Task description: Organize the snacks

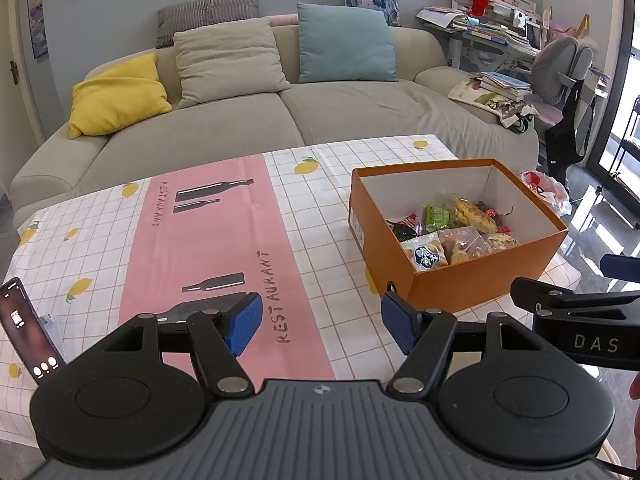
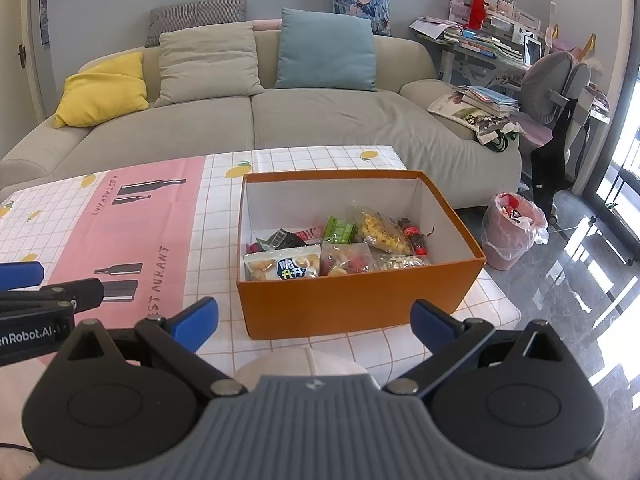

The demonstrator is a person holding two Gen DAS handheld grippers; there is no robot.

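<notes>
The left tool (image 1: 320,320) and right tool (image 2: 316,320) hang side by side, angled downward, jaws spread wide, gripping nothing.

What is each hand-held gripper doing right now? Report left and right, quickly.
Left hand-held gripper: open, holding nothing, above the tablecloth.
Right hand-held gripper: open, holding nothing, in front of the orange box.

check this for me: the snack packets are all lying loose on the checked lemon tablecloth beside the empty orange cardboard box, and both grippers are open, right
Not quite. The snack packets lie inside the orange cardboard box, which is not empty; the right wrist view shows this. The checked lemon tablecloth beside it holds none. The left gripper and right gripper are indeed open.
</notes>
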